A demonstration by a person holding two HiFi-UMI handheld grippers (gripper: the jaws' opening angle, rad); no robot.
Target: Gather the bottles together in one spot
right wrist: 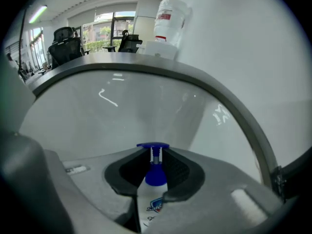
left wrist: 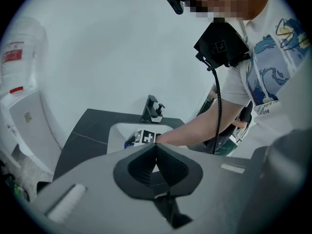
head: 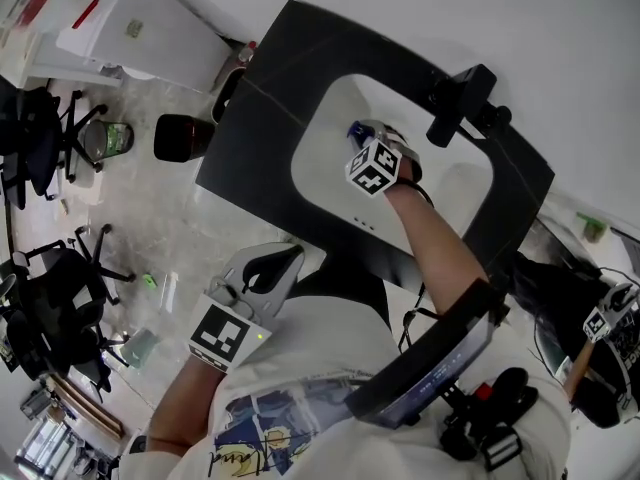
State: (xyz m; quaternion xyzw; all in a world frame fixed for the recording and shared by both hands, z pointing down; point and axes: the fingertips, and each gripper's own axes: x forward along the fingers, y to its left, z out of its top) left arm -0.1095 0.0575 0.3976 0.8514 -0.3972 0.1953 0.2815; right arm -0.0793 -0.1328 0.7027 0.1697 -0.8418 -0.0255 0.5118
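A bottle (right wrist: 153, 204) is gripped by the right gripper (right wrist: 155, 165) inside the sink (head: 325, 118); the left gripper (left wrist: 157, 161) is kept closed and empty at the sink's seven o'clock

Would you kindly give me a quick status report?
Left gripper shut, empty. Right gripper shut on white pump bottle with blue head, inside white sink basin. Nothing blocking.

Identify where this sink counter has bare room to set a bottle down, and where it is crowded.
Bare: the dark counter left of the basin, out to its edge. Crowded: the basin, holding the right gripper and its pump bottle; the faucet takes the wall-side strip.
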